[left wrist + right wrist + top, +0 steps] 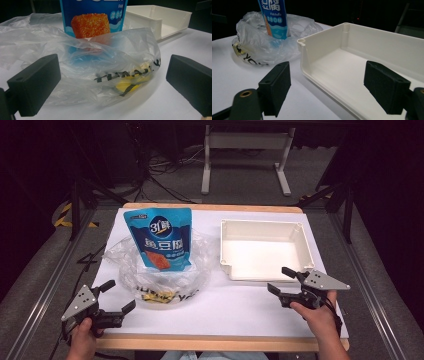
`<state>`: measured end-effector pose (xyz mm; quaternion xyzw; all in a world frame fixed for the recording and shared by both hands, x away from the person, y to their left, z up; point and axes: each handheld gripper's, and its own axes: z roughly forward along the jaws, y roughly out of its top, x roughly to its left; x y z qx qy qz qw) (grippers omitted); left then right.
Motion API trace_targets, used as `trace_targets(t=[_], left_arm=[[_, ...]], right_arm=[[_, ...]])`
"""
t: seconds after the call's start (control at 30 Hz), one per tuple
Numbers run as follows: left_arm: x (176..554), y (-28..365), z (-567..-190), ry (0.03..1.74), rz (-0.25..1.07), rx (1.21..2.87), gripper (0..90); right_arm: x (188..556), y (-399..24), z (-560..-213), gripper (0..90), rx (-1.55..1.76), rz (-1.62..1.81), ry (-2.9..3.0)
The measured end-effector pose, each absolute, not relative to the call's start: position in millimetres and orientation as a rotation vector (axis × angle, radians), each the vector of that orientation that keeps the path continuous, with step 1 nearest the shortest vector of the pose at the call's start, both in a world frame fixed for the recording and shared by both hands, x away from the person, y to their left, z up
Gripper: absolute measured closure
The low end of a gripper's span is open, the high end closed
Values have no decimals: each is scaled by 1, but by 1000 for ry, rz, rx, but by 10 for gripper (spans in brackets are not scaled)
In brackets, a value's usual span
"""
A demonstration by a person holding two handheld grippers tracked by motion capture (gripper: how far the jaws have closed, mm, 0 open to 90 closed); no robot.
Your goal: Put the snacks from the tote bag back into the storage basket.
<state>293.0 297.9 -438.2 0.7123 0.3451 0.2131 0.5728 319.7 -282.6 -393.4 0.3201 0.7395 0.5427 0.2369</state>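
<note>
White worktop (240, 307) under dim surroundings: the left tool (117, 296) is held open and empty near the front edge, with the clear plastic bag (162, 270) just ahead and to its right, nearer to it than to the right tool (282, 280), also open and empty, parked at the front corner of the white tray (227, 245). The blue pouch (162, 237) is stood upright in the bag, long axis vertical, leaning back. Pouch bottom is veiled by film, and a yellow item (127, 86) inside cannot be identified.
</note>
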Motion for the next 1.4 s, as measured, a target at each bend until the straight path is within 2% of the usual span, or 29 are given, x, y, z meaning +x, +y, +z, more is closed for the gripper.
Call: trace_targets(t=[0.7,1.4], left_arm=[[295,299,-440,833,496,1661,2],[294,302,-441,846,496,1667,2]], right_arm=[[322,-278,-390,216,863,1480,2065],[333,-265,-339,191,739,1549,2119]])
